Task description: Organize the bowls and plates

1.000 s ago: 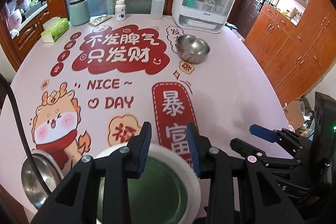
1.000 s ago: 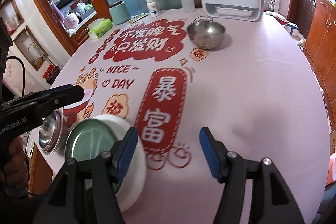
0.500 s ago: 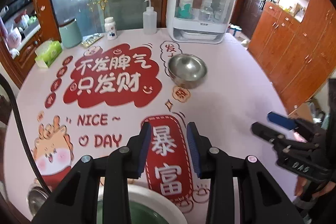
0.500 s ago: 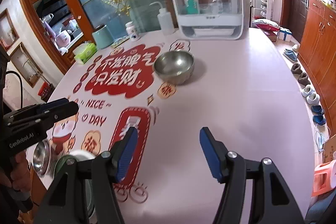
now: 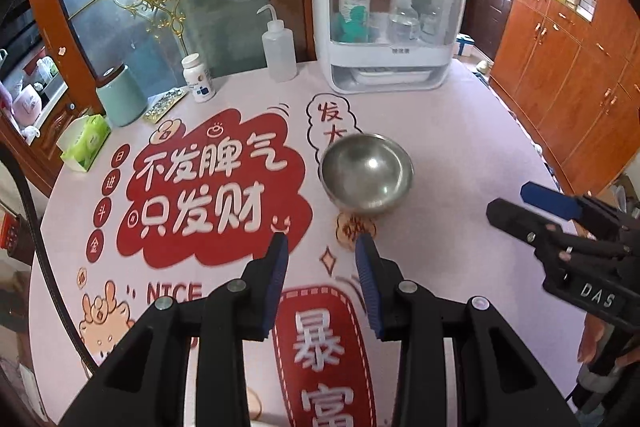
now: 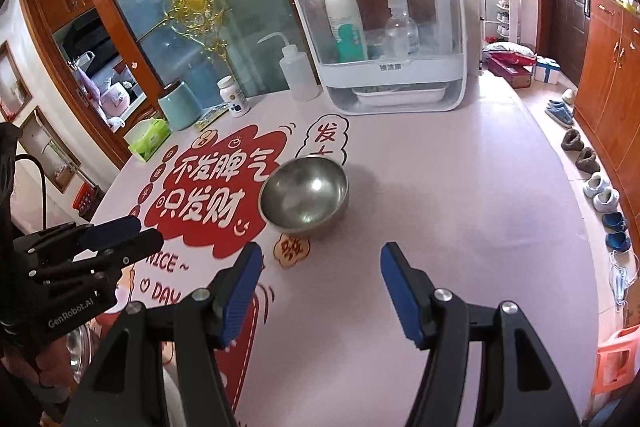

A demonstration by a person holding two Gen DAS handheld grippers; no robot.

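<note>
The steel bowl [image 5: 366, 174] stood upright and empty near the middle of the pink printed surface [image 5: 460, 155], in front of the white storage case [image 5: 388, 15]. The left tool [image 5: 320, 281] hung just short of it, jaws moderately parted and holding nothing. The right tool [image 6: 318, 291] was spread wider, also empty, with the bowl beyond its fingertips.
</note>
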